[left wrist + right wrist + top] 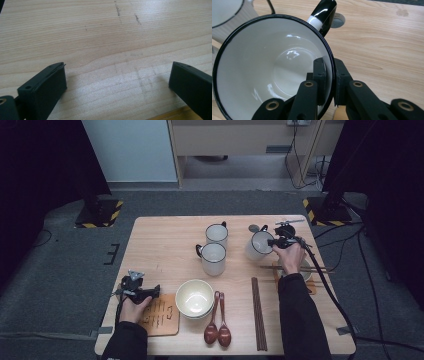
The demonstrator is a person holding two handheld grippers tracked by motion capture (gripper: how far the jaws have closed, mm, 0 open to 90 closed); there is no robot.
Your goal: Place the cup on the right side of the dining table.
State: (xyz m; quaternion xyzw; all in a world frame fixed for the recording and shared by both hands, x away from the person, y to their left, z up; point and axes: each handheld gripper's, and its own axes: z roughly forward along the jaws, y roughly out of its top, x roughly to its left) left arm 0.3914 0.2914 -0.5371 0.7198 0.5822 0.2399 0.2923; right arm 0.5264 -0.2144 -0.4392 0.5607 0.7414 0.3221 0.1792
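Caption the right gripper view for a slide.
Right gripper clamps the rim of a white, black-rimmed mug, one jaw inside, one outside, above the wooden table.

Fingers point(318, 75) astride white mug point(262, 72) rim.

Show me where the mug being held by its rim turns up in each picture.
High view: the held mug is right of centre, far side, at the right gripper.
Left gripper view: not in it.
Right gripper view: the mug fills the left, jaws pinching its rim.
Shared landmark: the wooden table.
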